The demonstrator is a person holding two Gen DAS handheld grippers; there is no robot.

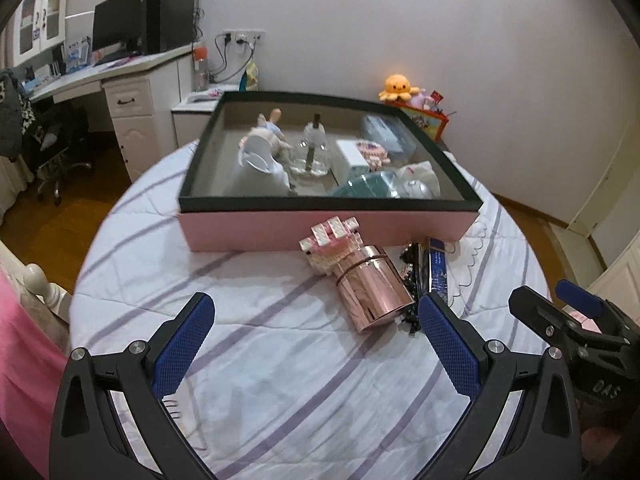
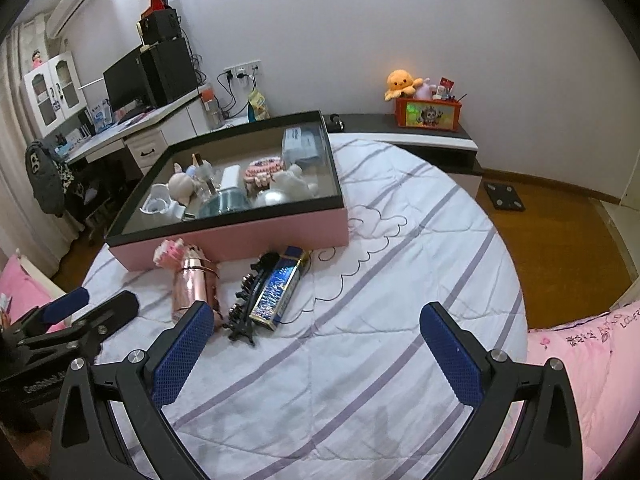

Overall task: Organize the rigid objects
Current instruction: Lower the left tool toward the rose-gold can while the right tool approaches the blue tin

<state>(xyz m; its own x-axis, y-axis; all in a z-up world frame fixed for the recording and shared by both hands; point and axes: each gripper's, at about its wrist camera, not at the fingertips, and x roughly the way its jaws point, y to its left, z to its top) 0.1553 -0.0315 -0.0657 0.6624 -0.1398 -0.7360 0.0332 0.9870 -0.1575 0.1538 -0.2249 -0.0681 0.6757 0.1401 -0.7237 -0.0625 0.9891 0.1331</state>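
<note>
A pink box (image 1: 320,230) with a dark rim sits on the striped bedspread (image 1: 280,380) and holds several items. In front of it lie a rose-gold cylinder (image 1: 370,284), a pink block toy (image 1: 332,242), a black Eiffel tower model (image 2: 244,304) and a blue pack (image 2: 278,290). My left gripper (image 1: 316,332) is open, hovering just short of the cylinder. My right gripper (image 2: 316,340) is open over bare bedspread, right of the tower and pack. The box also shows in the right wrist view (image 2: 240,240), as does the cylinder (image 2: 192,288).
A desk (image 1: 120,76) with a monitor stands at the back left. A low cabinet (image 2: 420,136) with an orange toy box (image 2: 428,112) stands against the wall. A pink quilt (image 2: 580,360) lies at the right. Wooden floor (image 2: 560,232) surrounds the bed.
</note>
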